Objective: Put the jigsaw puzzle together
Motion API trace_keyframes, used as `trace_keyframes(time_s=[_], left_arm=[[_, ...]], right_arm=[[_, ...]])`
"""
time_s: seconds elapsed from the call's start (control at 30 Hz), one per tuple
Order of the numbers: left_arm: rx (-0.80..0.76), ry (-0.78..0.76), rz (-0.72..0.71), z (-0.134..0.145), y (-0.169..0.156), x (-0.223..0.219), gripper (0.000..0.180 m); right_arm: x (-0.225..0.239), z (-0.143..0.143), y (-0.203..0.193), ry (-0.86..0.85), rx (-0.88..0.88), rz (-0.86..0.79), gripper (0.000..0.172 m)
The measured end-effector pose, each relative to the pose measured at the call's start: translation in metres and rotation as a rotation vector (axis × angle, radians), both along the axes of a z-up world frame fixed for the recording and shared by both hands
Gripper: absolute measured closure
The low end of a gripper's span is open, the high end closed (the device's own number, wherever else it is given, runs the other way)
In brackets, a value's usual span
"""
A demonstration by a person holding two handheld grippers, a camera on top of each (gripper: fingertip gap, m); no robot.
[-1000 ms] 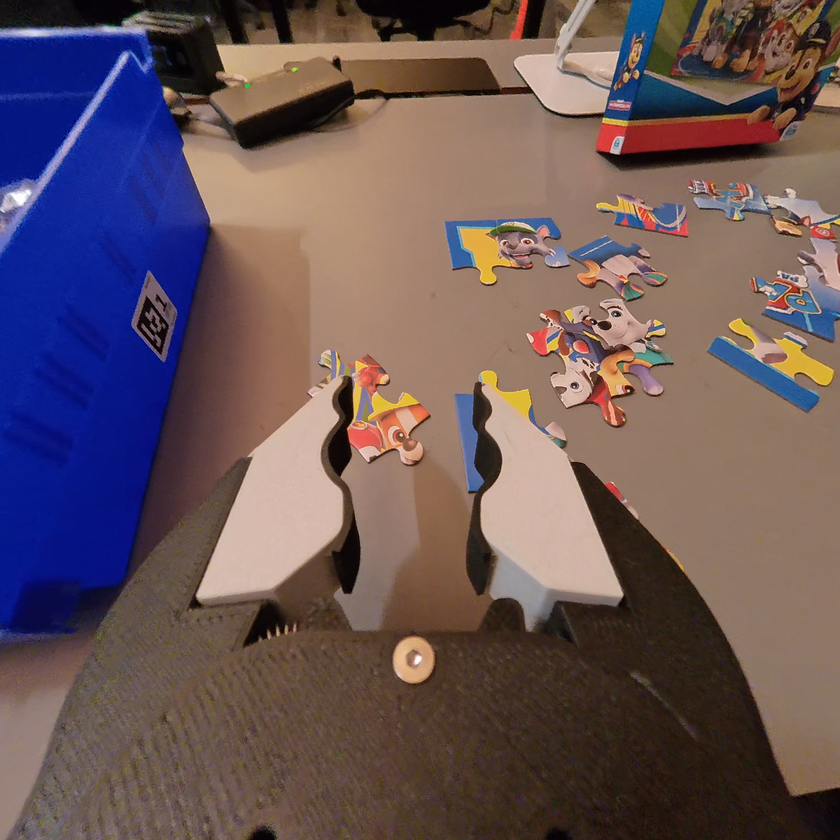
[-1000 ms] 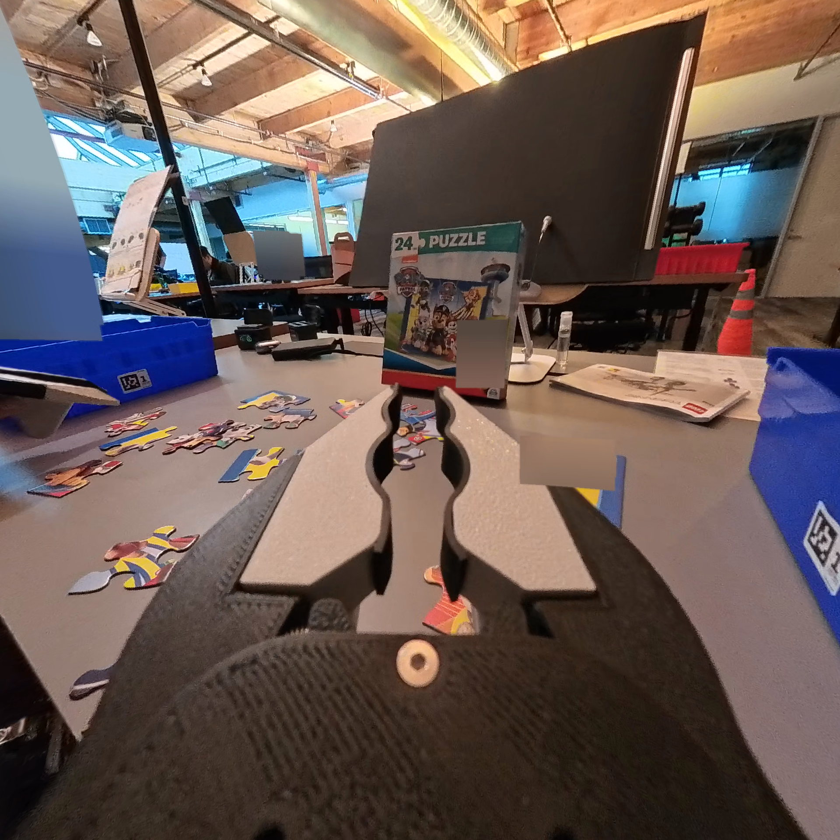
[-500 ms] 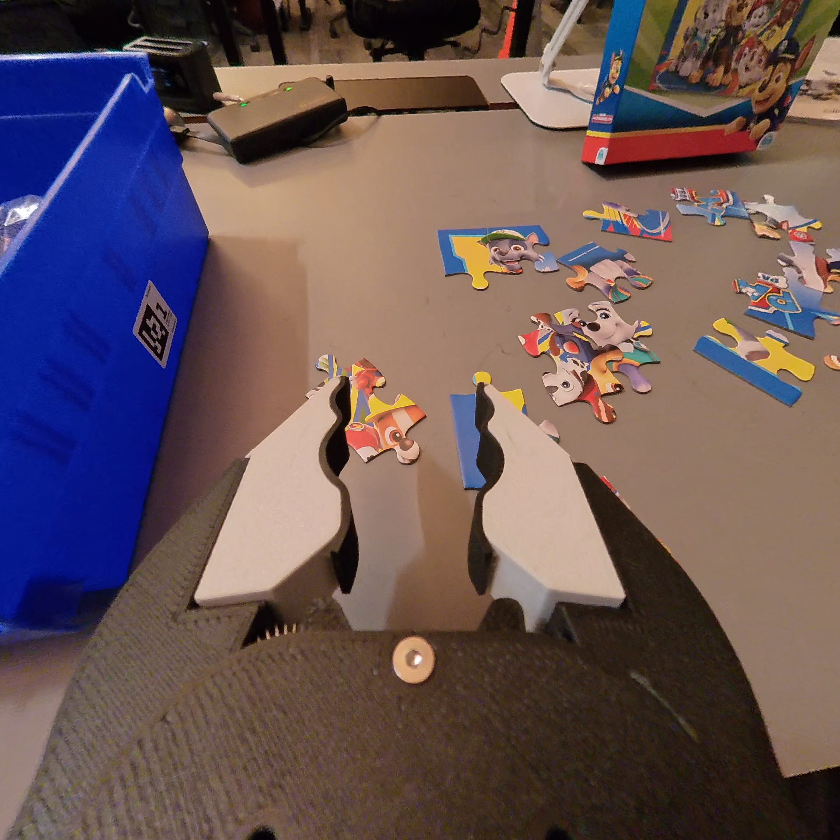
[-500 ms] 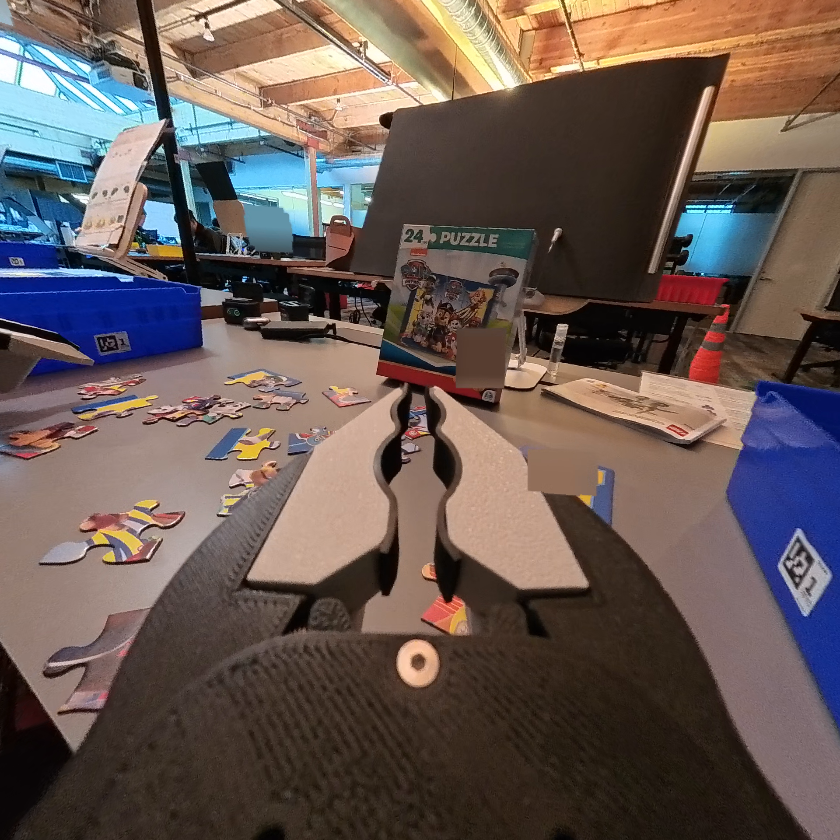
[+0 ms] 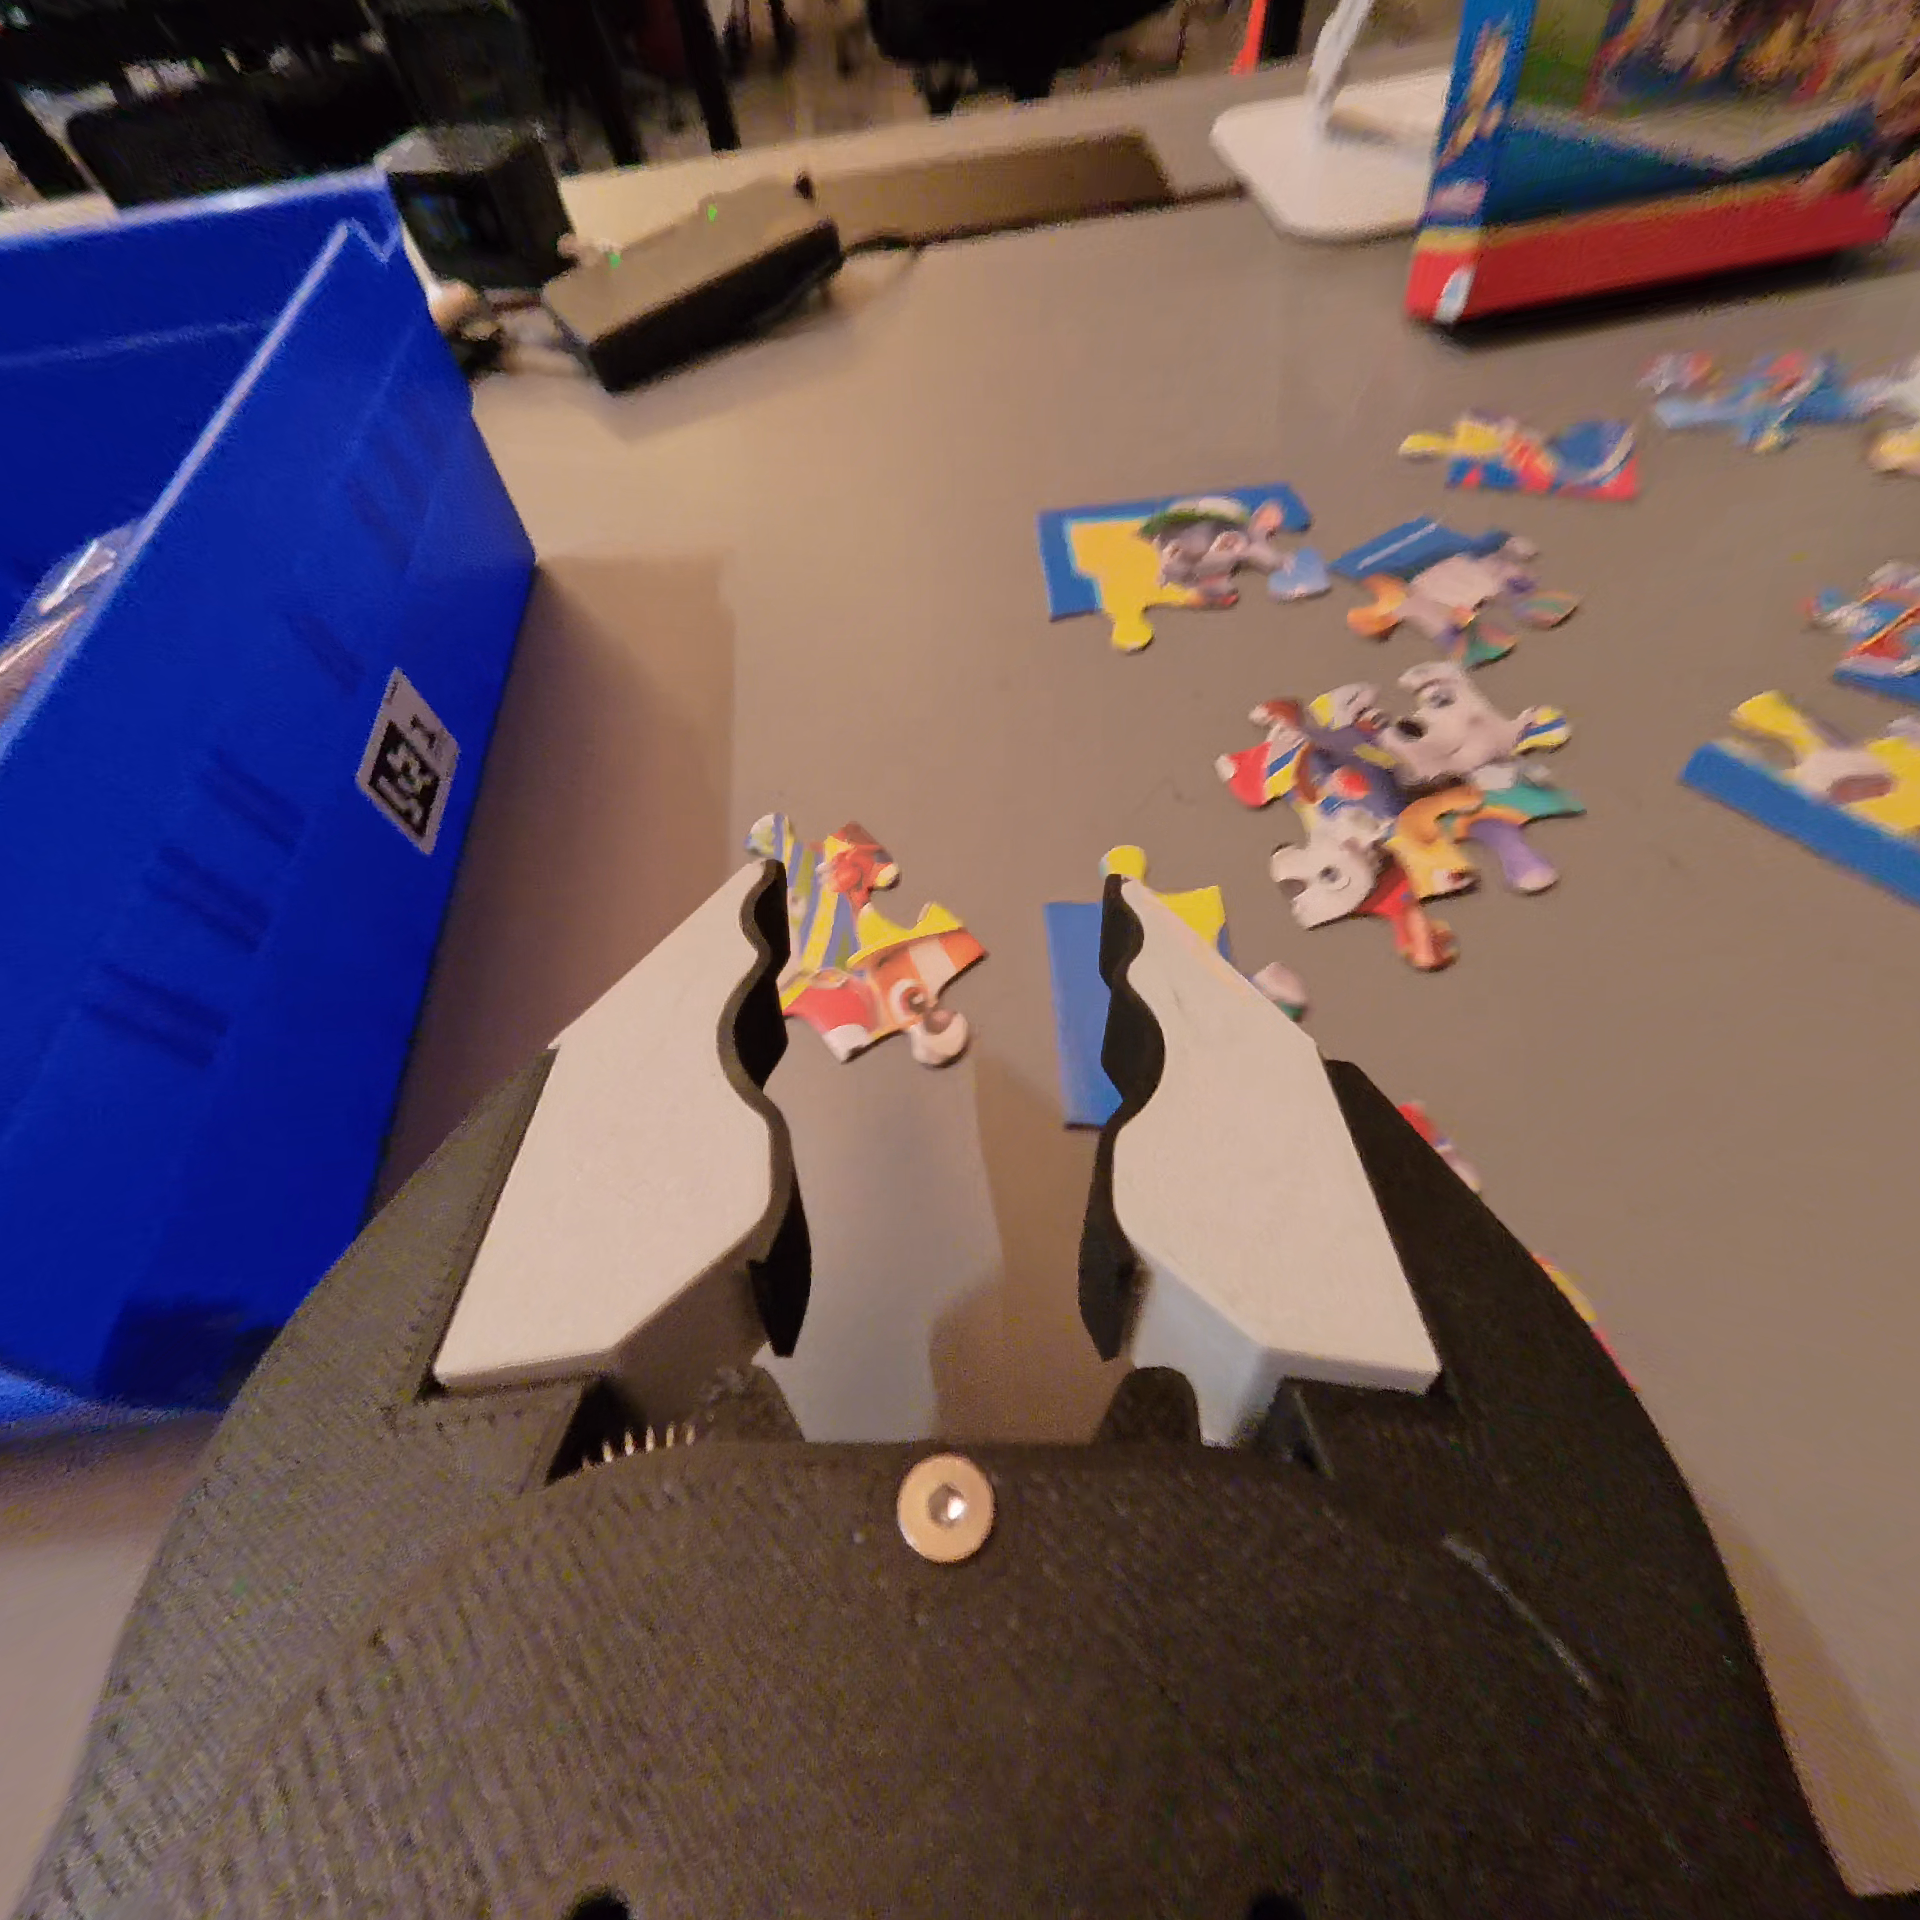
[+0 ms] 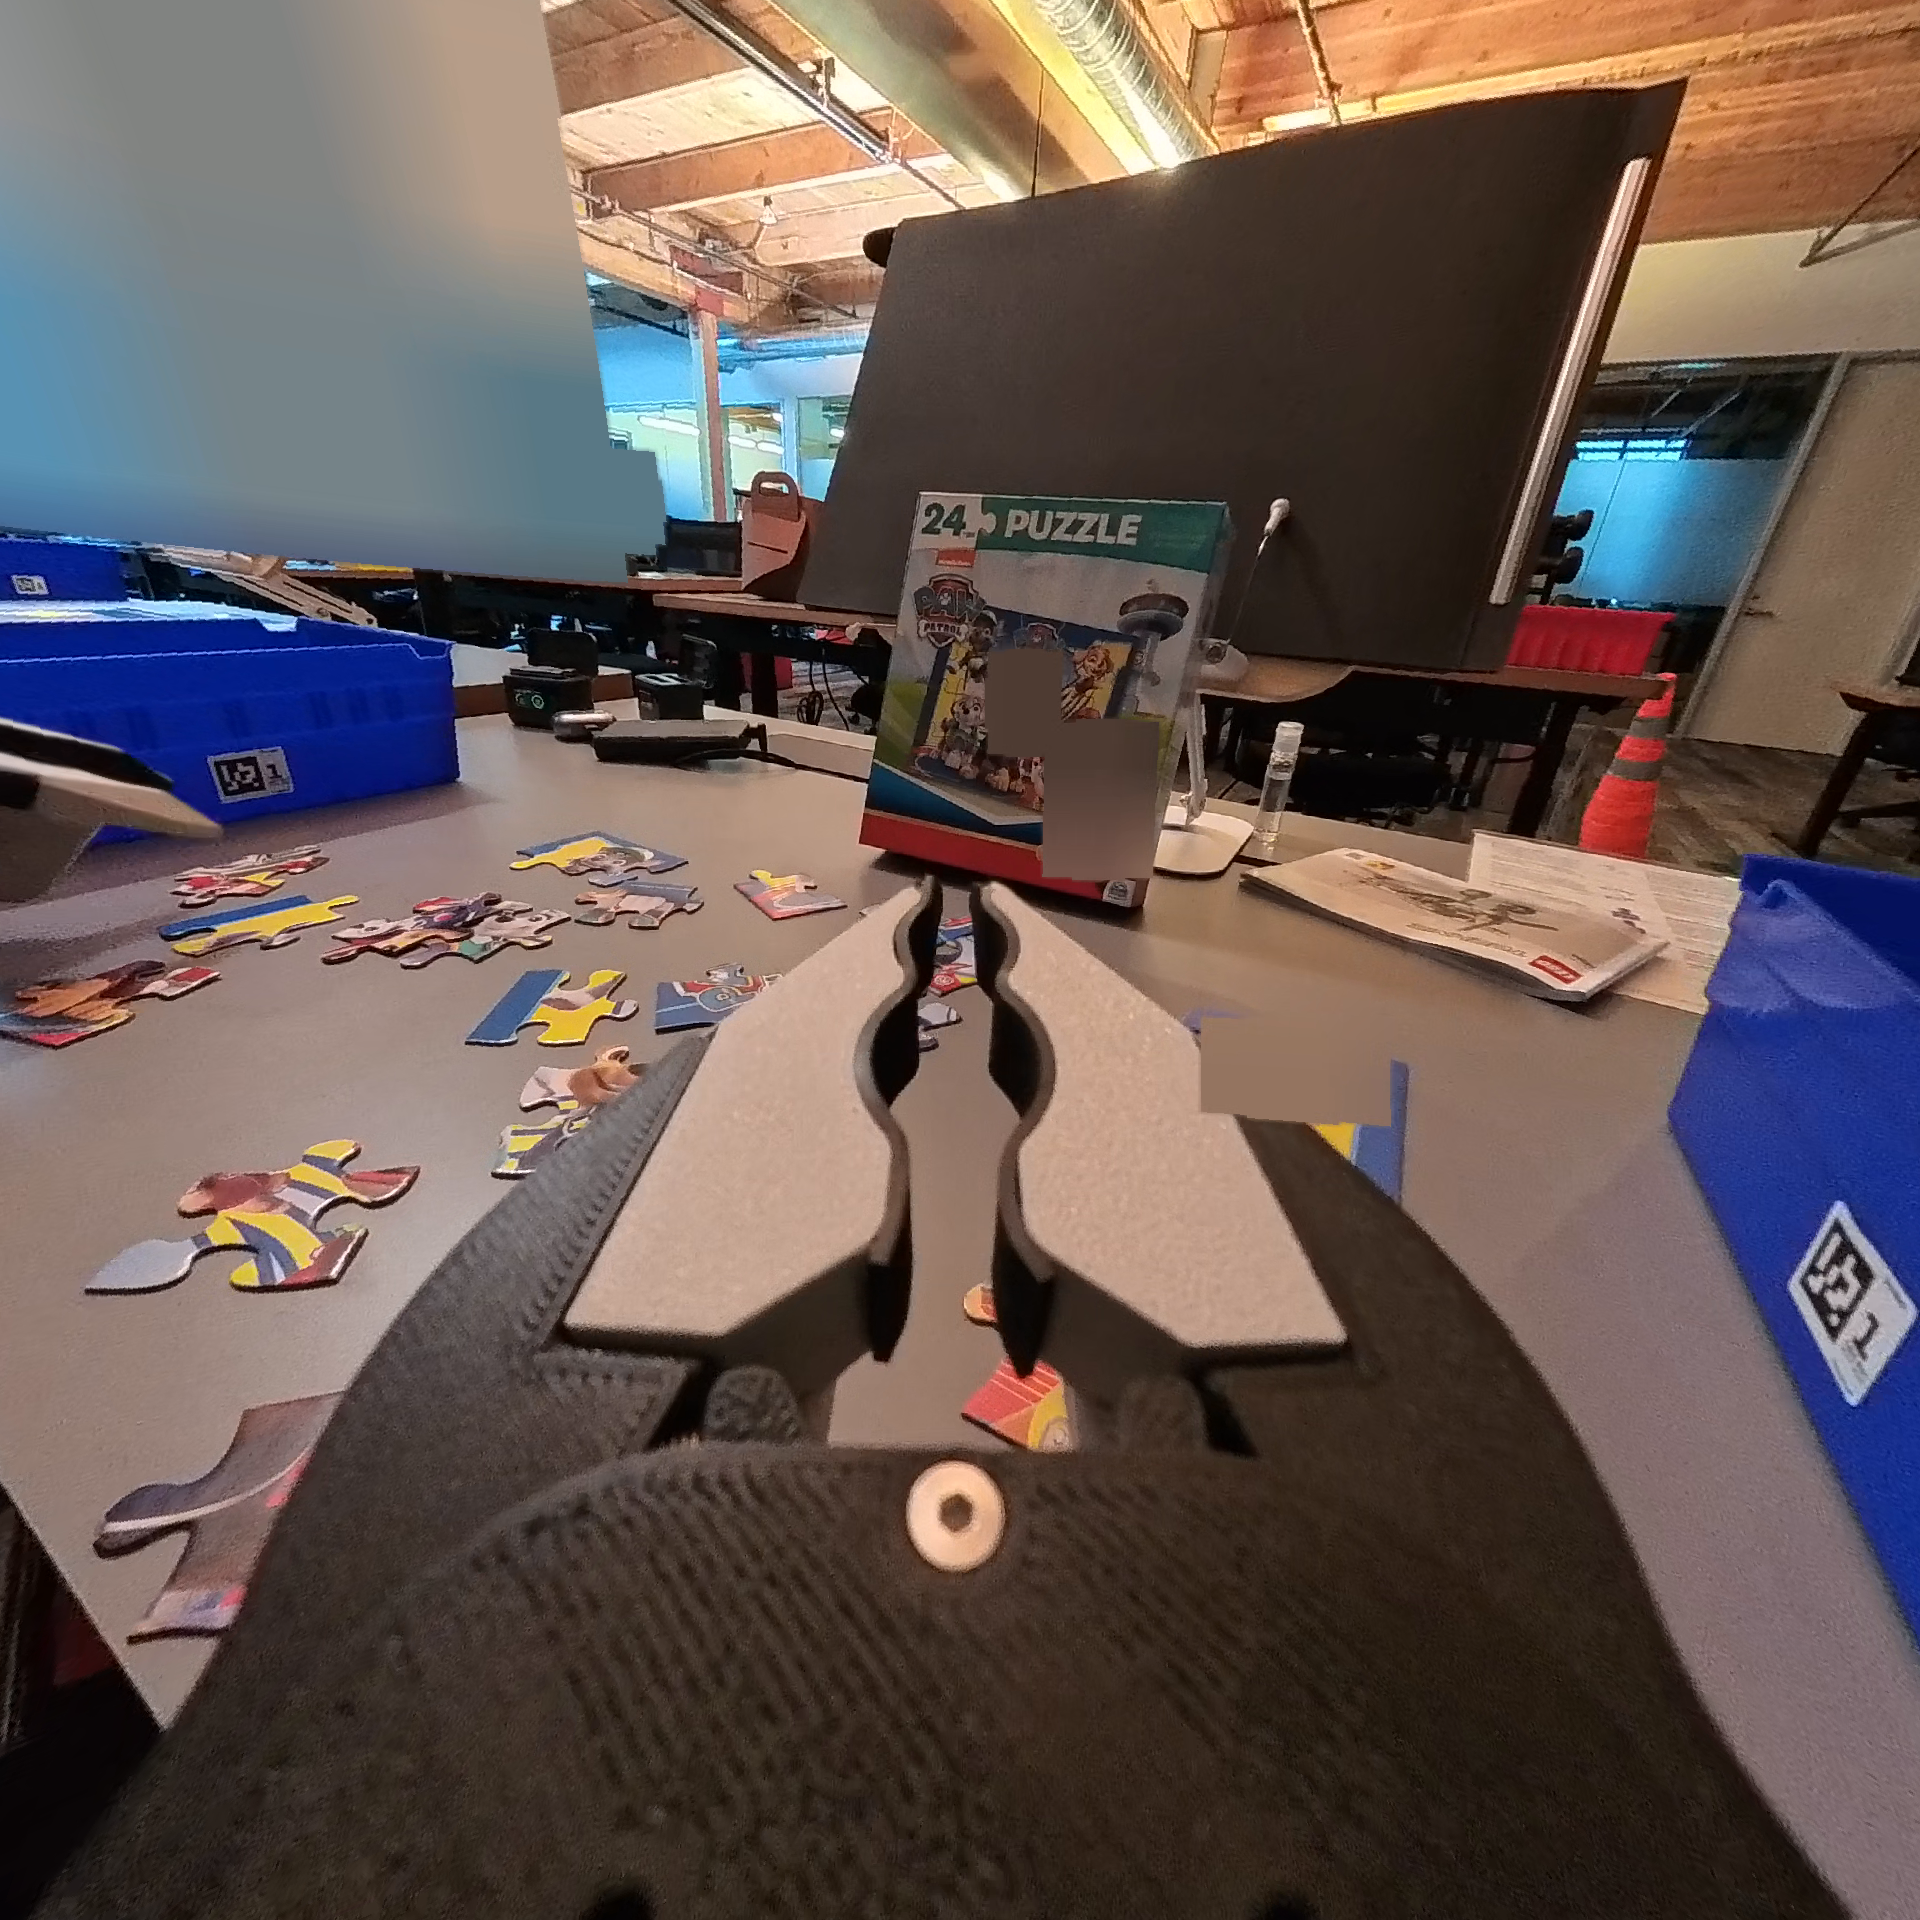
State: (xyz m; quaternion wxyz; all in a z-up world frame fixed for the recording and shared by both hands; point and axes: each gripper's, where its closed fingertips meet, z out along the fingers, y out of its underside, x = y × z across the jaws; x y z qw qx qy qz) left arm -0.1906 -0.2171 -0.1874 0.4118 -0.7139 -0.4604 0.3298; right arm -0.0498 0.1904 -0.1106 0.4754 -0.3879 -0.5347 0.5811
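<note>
Left gripper (image 5: 940, 894): up over the grey table (image 5: 935, 520), fingers spread wide, nothing but air between them. Just past the left finger, flat on the table, a bright puzzle piece (image 5: 873, 956) with red, yellow and orange on it, partly hidden by the finger. Under the tip of the right finger, a blue and yellow piece (image 5: 1075, 997), also flat. No telling whether either finger touches a piece. Off to the left, close by, a big blue bin (image 5: 260, 727) with a black-and-white sticker on its side. Farther right, a small heap of joined pieces (image 5: 1392, 800), more loose ones past that, and a puzzle box (image 5: 1642, 229) standing up at the back (all a bit blurry).

Right gripper (image 6: 956, 888): held low and level over the same table, fingers almost pressed together, only a thin slit left at the tips, nothing seen pinched there. Pointing toward the same puzzle box, straight ahead. Down below, between the fingers near their base, a bit of a red and yellow piece (image 6: 1023, 1397) on the table. To the right, another blue bin (image 6: 1818, 1143) and a thin booklet (image 6: 1455, 925). To the left, many loose pieces (image 6: 551, 1003) spread about.
</note>
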Motion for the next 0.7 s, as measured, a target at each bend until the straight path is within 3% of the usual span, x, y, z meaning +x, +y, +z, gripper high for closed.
trace_keyframes(time_s=[0.17, 0.47, 0.6, 0.7], left_arm=[[0.234, 0.038, -0.199, 0.033, 0.074, 0.022, 0.121], [0.116, -0.036, -0.435, 0.022, 0.17, 0.052, 0.115], [0.135, -0.141, -0.633, 0.014, 0.214, 0.107, 0.095], [0.027, -0.209, -0.642, -0.012, 0.224, 0.135, 0.083]], right_arm=[[-0.009, -0.001, 0.005, -0.013, -0.014, 0.006, 0.168], [-0.03, -0.005, -0.002, -0.044, 0.011, 0.06, 0.167], [-0.035, -0.006, -0.004, -0.053, 0.009, 0.09, 0.167], [-0.034, -0.004, 0.0, -0.045, -0.023, 0.098, 0.166]])
